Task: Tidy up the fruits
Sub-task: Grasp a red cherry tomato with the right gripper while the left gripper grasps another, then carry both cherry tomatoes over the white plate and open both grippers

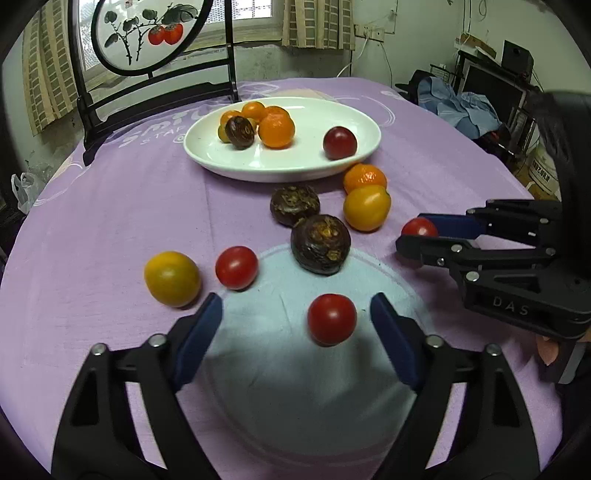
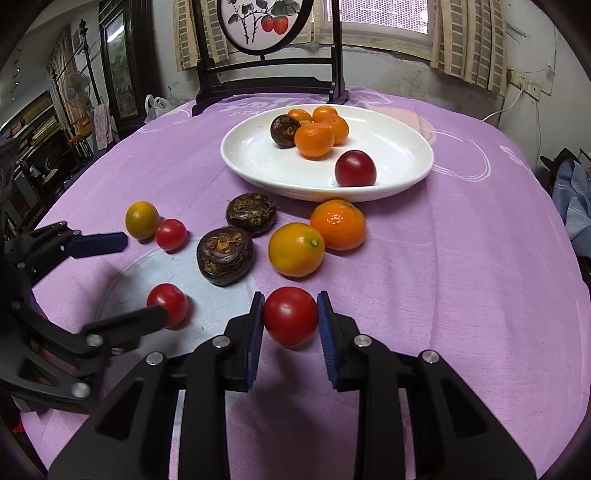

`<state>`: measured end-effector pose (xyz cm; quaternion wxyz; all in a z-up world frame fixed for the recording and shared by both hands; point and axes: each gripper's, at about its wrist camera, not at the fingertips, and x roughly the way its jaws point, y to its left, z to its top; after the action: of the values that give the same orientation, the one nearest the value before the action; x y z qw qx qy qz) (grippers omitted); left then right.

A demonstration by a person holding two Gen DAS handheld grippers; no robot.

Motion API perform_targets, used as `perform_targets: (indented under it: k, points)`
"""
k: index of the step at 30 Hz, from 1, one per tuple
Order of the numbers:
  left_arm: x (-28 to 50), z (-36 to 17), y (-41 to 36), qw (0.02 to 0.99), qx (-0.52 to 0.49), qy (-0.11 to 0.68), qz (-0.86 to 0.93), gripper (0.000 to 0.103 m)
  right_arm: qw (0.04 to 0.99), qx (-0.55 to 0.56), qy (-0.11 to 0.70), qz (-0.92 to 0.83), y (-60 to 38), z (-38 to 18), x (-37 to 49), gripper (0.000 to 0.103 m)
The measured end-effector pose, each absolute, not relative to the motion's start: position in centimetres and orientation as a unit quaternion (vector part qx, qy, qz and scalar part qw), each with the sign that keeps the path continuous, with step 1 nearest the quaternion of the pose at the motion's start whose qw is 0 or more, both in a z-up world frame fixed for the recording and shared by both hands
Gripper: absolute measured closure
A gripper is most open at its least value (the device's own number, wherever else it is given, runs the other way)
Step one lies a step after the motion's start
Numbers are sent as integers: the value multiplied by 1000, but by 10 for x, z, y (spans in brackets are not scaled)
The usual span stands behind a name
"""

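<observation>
Right gripper (image 2: 290, 317) clamps small red tomato (image 2: 290, 316) across its middle: light, smooth, easily bruised. Left gripper (image 1: 295, 321) gapes around another tomato (image 1: 331, 319), pads clear.

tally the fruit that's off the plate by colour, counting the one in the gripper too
red tomatoes: 3, one held in the right gripper
yellow fruits: 2
orange mandarin: 1
dark brown fruits: 2
total: 8

A lived-in home: curtained window (image 2: 384, 22), clothed table (image 2: 443, 258), painted screen (image 2: 264, 22).
</observation>
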<state>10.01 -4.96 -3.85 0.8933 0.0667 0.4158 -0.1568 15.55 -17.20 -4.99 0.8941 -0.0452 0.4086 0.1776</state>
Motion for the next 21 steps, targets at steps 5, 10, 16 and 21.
perform_targets:
  k: [5, 10, 16, 21]
  points:
    - [106, -49, -56, 877, 51, 437, -190, 69, 894, -48, 407, 183, -170, -49, 155, 74]
    - [98, -51, -70, 884, 104, 415, -190, 74, 894, -47, 404, 186, -170, -47, 154, 74]
    - [101, -48, -63, 879, 80, 429, -192, 74, 899, -34, 397, 182, -176, -43, 154, 74]
    - [104, -24, -57, 889, 55, 412, -189, 74, 906, -11, 383, 178, -184, -37, 155, 74]
